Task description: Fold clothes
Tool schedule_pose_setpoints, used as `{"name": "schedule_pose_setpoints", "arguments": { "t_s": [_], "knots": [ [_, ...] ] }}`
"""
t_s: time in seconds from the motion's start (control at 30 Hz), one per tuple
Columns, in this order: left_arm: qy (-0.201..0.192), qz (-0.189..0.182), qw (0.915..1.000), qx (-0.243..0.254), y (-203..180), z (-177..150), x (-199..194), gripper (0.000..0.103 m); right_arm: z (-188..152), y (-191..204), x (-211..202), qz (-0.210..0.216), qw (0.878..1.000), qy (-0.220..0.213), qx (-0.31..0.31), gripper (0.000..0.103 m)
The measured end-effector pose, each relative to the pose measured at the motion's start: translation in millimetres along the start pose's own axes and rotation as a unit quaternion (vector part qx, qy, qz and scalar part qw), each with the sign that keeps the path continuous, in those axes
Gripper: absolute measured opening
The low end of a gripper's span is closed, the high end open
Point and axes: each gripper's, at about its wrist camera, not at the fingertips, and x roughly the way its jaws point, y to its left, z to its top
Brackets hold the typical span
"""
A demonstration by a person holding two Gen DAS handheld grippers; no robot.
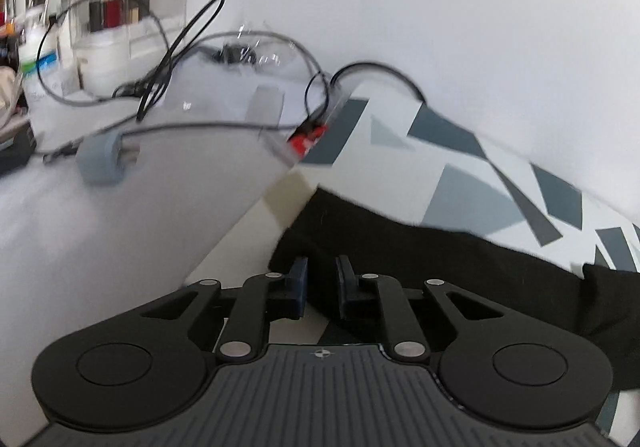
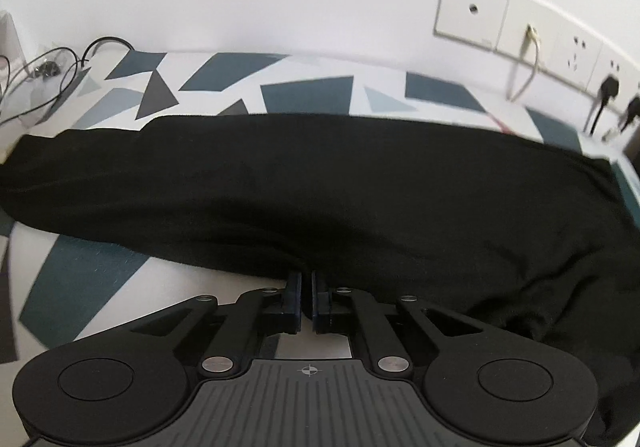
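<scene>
A black garment [image 2: 320, 183] lies spread across a white cloth with grey and blue triangles [image 2: 304, 91]. My right gripper [image 2: 306, 279] is shut on the garment's near edge, with the fabric pinched between the pads. In the left wrist view the garment [image 1: 440, 259] runs to the right. My left gripper [image 1: 322, 271] is at its left end with the jaws a little apart and black fabric between them; no grip shows.
A white table [image 1: 120, 207] on the left carries black cables [image 1: 180, 47], a grey tape roll [image 1: 102, 159], a clear organizer [image 1: 120, 7] and bottles. A white wall stands behind. Wall sockets with plugs [image 2: 560, 47] are at the right.
</scene>
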Motion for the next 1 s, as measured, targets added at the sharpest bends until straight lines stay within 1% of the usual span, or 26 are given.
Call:
{"name": "schedule_pose_setpoints", "arguments": {
  "t_s": [0.07, 0.13, 0.27, 0.33, 0.37, 0.4, 0.43, 0.47, 0.5, 0.57, 0.63, 0.67, 0.7, 0.73, 0.77, 0.8, 0.83, 0.87, 0.9, 0.97, 1.0],
  "knots": [
    [0.002, -0.007, 0.9999, 0.009, -1, -2, -1, 0.008, -8, -4, -7, 0.004, 1.0, 0.01, 0.011, 0.003],
    [0.022, -0.027, 0.9993, 0.013, 0, -11, -6, 0.005, -20, -5, -14, -0.001, 1.0, 0.019, 0.016, 0.003],
    [0.053, -0.055, 0.9971, 0.006, 12, -45, -33, 0.005, -42, -7, -29, -0.016, 0.999, 0.028, 0.018, 0.004],
    [0.071, -0.067, 0.9952, -0.014, 22, -63, -45, 0.005, -48, -9, -36, -0.025, 0.999, 0.031, 0.024, 0.004],
    [0.076, -0.075, 0.9941, -0.019, 28, -69, -51, 0.005, -49, -10, -40, -0.031, 0.999, 0.03, 0.03, 0.004],
    [0.08, -0.085, 0.9929, -0.023, 33, -73, -56, 0.005, -50, -12, -44, -0.038, 0.998, 0.027, 0.037, 0.006],
    [0.081, -0.091, 0.9923, -0.02, 36, -75, -61, 0.006, -51, -13, -49, -0.045, 0.998, 0.024, 0.045, 0.008],
    [0.081, -0.097, 0.9919, -0.015, 38, -75, -65, 0.006, -50, -16, -54, -0.046, 0.997, 0.018, 0.058, 0.015],
    [0.078, -0.105, 0.9914, -0.009, 39, -72, -68, 0.008, -48, -18, -59, -0.045, 0.996, 0.01, 0.074, 0.025],
    [0.07, -0.12, 0.9903, 0.006, 40, -66, -74, 0.008, -43, -21, -69, -0.039, 0.994, -0.013, 0.101, 0.034],
    [0.054, -0.133, 0.9895, 0.017, 38, -62, -77, 0.01, -36, -19, -75, -0.027, 0.993, -0.034, 0.11, 0.037],
    [0.047, -0.14, 0.9889, 0.018, 37, -61, -76, 0.012, -32, -18, -79, -0.021, 0.992, -0.044, 0.113, 0.042],
    [0.041, -0.146, 0.9882, 0.016, 36, -59, -74, 0.019, -29, -16, -80, -0.016, 0.992, -0.052, 0.111, 0.047],
    [0.039, -0.146, 0.9884, 0.013, 34, -57, -69, 0.033, -25, -14, -80, -0.013, 0.993, -0.057, 0.105, 0.048],
    [0.042, -0.139, 0.9895, 0.007, 32, -54, -62, 0.045, -21, -13, -78, -0.009, 0.993, -0.06, 0.097, 0.05],
    [0.047, -0.125, 0.9911, -0.003, 30, -50, -55, 0.073, -17, -14, -75, -0.006, 0.994, -0.064, 0.09, 0.054],
    [0.05, -0.108, 0.9927, -0.014, 27, -47, -47, 0.082, -14, -15, -71, -0.004, 0.994, -0.067, 0.083, 0.056],
    [0.051, -0.094, 0.9939, -0.026, 23, -43, -40, 0.082, -10, -17, -64, -0.005, 0.994, -0.069, 0.079, 0.059],
    [0.052, -0.082, 0.9945, -0.039, 18, -39, -32, 0.082, -5, -21, -56, -0.01, 0.995, -0.067, 0.08, 0.06],
    [0.066, -0.07, 0.994, -0.052, 6, -29, -15, 0.081, 5, -30, -42, -0.02, 0.994, -0.062, 0.089, 0.06],
    [0.073, -0.065, 0.9935, -0.057, 0, -24, -7, 0.081, 10, -34, -36, -0.018, 0.993, -0.065, 0.093, 0.065]
  ]
}}
